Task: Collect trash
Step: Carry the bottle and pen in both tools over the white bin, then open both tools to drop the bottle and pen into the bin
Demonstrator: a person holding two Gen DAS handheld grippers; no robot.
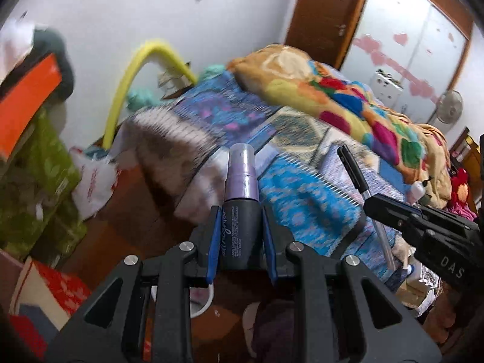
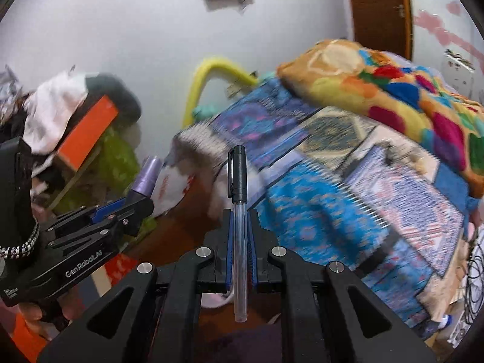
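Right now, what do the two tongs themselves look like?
Both are matte black plastic with silver screw heads and blue pads on the fingers. The left tongs read "GenRobot.AI" in white; the right tongs show "DAS". A black-and-white braided cord hangs by the left one.

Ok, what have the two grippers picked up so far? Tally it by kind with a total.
Spray bottles: 1, purple spray bottle in the left gripper
Pens: 1, black-capped pen in the right gripper
Total: 2
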